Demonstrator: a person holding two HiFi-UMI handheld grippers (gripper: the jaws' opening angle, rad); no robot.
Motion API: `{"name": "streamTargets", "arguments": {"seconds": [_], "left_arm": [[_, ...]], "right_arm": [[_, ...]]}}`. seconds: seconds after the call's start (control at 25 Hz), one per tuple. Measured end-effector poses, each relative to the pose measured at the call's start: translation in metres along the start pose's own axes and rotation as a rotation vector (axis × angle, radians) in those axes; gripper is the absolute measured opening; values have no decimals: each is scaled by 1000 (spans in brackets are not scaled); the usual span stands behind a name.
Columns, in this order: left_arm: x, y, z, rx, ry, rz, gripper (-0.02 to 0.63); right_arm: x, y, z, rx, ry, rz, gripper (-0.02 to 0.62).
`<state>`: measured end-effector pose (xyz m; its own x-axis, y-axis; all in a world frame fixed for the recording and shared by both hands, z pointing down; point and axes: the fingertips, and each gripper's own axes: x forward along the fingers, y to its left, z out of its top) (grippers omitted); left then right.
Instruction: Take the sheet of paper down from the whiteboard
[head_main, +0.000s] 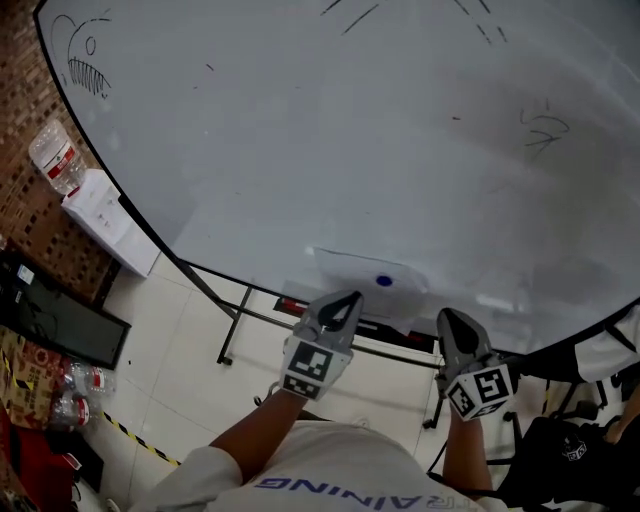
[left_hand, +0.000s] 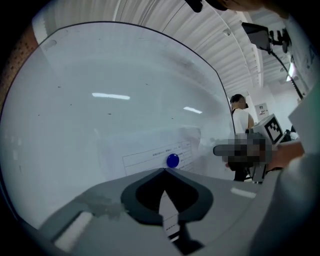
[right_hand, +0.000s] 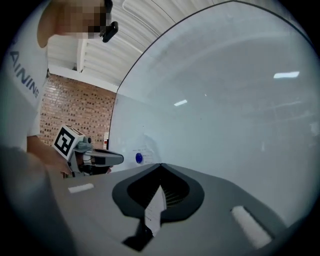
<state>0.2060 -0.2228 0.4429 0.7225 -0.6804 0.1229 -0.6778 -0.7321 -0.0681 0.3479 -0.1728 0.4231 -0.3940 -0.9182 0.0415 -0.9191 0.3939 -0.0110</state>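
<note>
A white sheet of paper hangs low on the whiteboard, pinned by a round blue magnet. My left gripper is shut and empty, with its tip just below and left of the magnet. In the left gripper view the magnet and the printed sheet lie straight beyond the closed tip. My right gripper is also shut and empty, right of the sheet's lower corner. From the right gripper view the magnet and the left gripper show at the left.
The board's black stand rises from the tiled floor. A water bottle and a white box sit left by the brick wall. A black case and floor bottles lie lower left. A person stands beyond the board's right edge.
</note>
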Motion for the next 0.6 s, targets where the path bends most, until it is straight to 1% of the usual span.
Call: {"name": "streamTargets", "arguments": {"seconds": [0.16,0.32,0.4,0.52,0.6], "left_arm": [[9,-11,5,21,0,24,2],[16,-10,9,39,11,53,3],[20,-12,12,61,11,53,53],[26,-17,16,85,14,45,81],[31,-20,17,101,23,48,106]], "right_arm": [[2,-6,1,-1,-9,40,6],[6,-3,3,-5,-13,70,6],[8,0,4,-9,-15,81,6],[13,4,4,-26,-12,93,6],[14,7,2,-20,-11,98,6]]}}
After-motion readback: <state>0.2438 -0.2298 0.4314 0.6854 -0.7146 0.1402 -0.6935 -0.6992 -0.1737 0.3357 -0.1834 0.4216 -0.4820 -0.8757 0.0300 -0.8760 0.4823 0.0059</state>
